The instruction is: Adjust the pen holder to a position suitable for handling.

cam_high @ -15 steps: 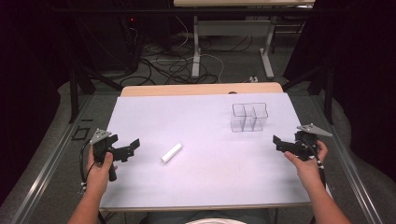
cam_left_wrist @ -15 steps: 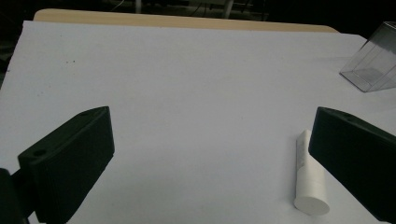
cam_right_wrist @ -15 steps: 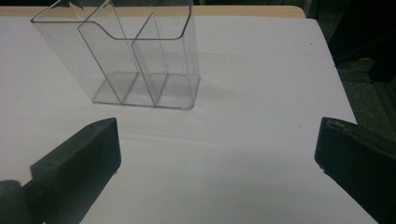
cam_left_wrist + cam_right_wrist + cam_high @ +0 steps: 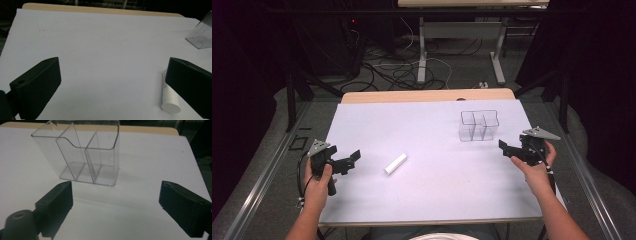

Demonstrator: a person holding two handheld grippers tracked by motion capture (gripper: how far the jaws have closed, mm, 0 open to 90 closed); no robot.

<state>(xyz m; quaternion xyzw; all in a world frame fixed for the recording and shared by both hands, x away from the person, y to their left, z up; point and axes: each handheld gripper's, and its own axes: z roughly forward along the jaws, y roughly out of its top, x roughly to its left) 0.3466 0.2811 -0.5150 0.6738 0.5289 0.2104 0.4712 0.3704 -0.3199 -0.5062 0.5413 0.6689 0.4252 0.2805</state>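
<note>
A short white cylinder [image 4: 395, 163] lies on its side on the white table cover [image 4: 427, 200], left of centre. My left gripper [image 4: 351, 161] is held low at the left edge, pointing toward the cylinder, a hand's width short of it. In the left gripper view its jaws [image 4: 112, 67] stand wide open and empty; the cylinder [image 4: 170, 101] lies just beyond the right jaw, partly hidden by it. A clear plastic organizer [image 4: 479, 125] with several compartments stands upright at the back right. My right gripper [image 4: 505, 149] hovers in front of it, open [image 4: 115, 190], with the organizer [image 4: 82, 152] ahead and left of centre.
A wooden strip [image 4: 427, 95] borders the table's far edge. Beyond it are a dark floor with cables [image 4: 397, 70] and the legs of another table [image 4: 422, 50]. Metal rails [image 4: 267, 170] run along both sides. The organizer's corner [image 4: 201, 35] appears at the right of the left gripper view.
</note>
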